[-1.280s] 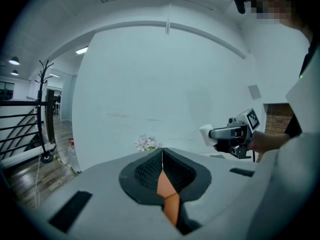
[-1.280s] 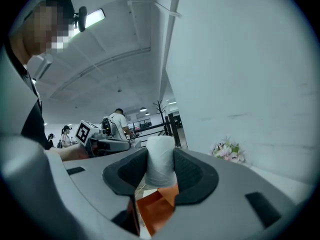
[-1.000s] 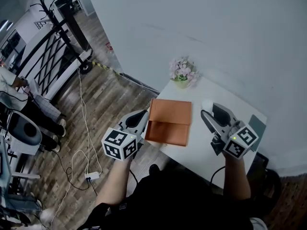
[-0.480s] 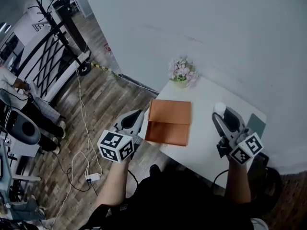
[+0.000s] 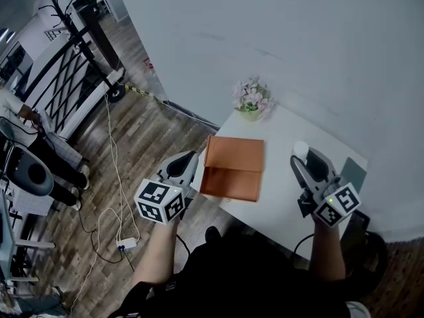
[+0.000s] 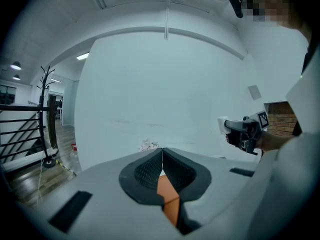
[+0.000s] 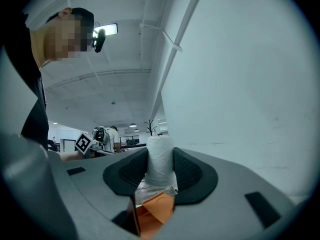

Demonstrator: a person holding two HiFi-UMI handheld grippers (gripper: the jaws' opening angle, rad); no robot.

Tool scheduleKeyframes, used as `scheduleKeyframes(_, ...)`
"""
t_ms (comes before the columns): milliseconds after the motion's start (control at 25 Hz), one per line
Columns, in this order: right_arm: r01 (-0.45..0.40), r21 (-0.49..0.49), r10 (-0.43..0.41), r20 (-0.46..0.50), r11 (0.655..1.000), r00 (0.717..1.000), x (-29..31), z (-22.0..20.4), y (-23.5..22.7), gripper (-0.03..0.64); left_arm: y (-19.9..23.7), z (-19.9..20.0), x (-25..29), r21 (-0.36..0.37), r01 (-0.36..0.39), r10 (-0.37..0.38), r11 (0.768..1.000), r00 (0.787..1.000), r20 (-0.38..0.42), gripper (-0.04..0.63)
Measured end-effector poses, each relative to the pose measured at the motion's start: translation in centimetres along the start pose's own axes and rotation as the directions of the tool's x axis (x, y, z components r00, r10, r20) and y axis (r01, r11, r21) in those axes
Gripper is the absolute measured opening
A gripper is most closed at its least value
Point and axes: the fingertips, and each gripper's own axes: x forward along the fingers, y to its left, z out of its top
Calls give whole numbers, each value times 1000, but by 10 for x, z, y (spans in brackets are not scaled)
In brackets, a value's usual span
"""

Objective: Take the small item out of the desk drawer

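Note:
My right gripper hangs over the right part of the white desk, shut on a small white item. In the right gripper view the white item stands upright between the two dark pads, which press on its sides. My left gripper is held off the desk's left edge, beside the orange mat. Its jaws meet at the tips with nothing between them. The left gripper view shows the right gripper with the white item at its tip. No drawer shows in any view.
A pot of pink flowers stands at the desk's far corner by the white wall. A grey flat thing lies at the desk's right edge. Cables and a power strip lie on the wooden floor at left, near a black railing.
The right gripper with the white item has shifted a little to the right over the desk. The left gripper has drifted slightly down and left.

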Motion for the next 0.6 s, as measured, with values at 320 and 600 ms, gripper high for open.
scheduleKeyframes(320,-10,6,10,-7,1000,1000,3,-1,4,158,1,0,-5,-3,-10,10,1000,1000,3,11)
scheduleKeyframes(600,-11,1,11,-10,1000,1000,7,1,4,158,4,1,-9,-3,-18,18,1000,1000,5,11)
